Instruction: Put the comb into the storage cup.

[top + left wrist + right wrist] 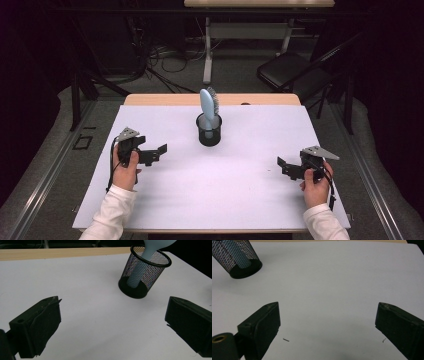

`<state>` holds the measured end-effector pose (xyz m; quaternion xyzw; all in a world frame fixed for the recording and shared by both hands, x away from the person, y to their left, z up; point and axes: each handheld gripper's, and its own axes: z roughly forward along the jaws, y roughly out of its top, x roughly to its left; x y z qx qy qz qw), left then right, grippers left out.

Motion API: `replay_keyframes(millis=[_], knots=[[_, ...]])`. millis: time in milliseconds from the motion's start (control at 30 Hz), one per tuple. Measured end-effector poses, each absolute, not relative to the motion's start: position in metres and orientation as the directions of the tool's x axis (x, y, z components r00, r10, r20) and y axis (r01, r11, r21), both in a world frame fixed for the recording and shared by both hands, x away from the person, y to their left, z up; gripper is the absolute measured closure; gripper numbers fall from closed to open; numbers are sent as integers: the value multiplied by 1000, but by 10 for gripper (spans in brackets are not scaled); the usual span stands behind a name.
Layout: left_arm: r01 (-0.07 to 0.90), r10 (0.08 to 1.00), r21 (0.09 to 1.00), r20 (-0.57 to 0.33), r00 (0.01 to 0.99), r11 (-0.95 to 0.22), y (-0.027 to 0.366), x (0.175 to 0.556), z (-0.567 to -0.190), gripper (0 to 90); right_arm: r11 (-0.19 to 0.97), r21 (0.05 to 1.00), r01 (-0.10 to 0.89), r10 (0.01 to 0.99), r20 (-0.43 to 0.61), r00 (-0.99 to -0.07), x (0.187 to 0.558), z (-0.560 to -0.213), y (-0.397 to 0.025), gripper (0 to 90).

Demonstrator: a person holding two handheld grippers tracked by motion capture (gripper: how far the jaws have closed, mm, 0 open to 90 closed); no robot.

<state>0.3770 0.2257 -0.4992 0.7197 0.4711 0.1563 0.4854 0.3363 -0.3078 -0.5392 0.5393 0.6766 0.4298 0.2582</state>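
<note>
The left gripper was held in the person's left hand over the left part of the white board. Its 2 jaws stood wide apart, with nothing between them, and they pointed toward the middle of the board. In the left gripper view the jaws rose from the lower corners, and only bare white surface lay between them.

The right gripper was held in the right hand over the right part of the board. Its jaws were also released and held nothing. In the right gripper view the gap between them was wide, and the board under it was bare except for some very small dark specks.

The cup, a black mesh one, stood upright on the far middle part of the board, between the 2 grippers and well apart from both. A light blue brush stood in it with the handle down and the head up, above the rim. The bristles faced to the right in the high view. In the left gripper view the cup was ahead of the jaws, toward the upper right, and the blue handle was visible through the mesh. In the right gripper view the cup was in the upper left corner.

The board lay on a wooden table.
</note>
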Motion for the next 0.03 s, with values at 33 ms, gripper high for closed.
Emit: replay_keyframes(millis=[33], knots=[[527, 830, 846, -231, 507, -86, 226, 377, -499, 4, 50, 860, 508, 952, 113, -284, 336, -539, -308, 59]])
